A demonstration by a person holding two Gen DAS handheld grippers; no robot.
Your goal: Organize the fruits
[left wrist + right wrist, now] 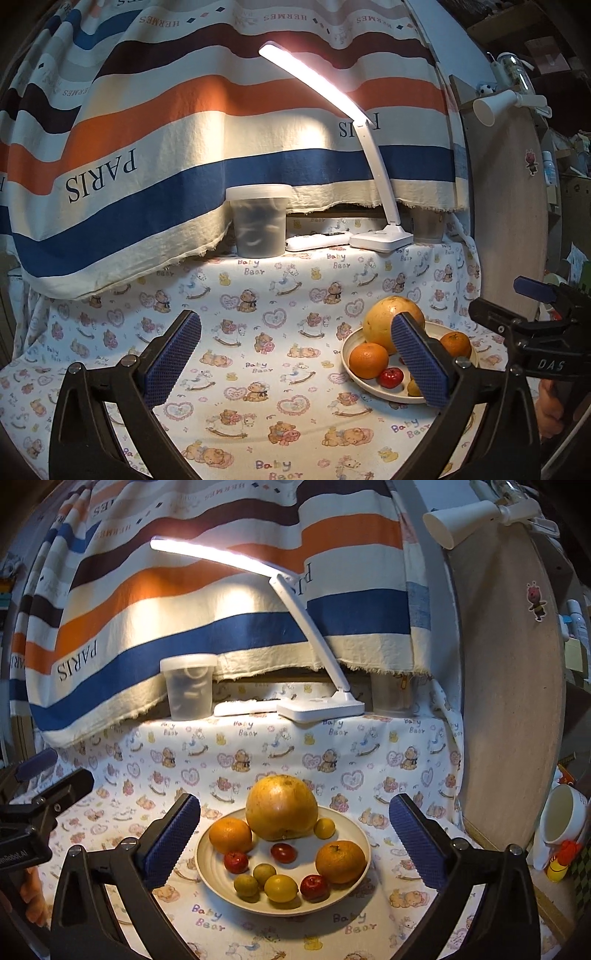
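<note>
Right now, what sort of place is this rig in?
Probably a home, on a makeshift tabletop: a "Baby Bear" nursery tablecloth, a striped cloth hung as backdrop, a desk lamp, and cluttered shelves at the right edge.

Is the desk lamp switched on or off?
On. The desk lamp has a brightly glowing bar, and it lights the striped cloth behind.

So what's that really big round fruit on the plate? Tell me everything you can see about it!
The big fruit looks like a grapefruit or pomelo: round, yellow-orange, with a smooth, slightly speckled, shiny peel. It is whole and unpeeled, by far the largest fruit there. It sits at the back of the cream plate. An orange sits close against its left side and a small yellow fruit against its right; whether they actually touch is hard to tell. No claw touches it.
</note>
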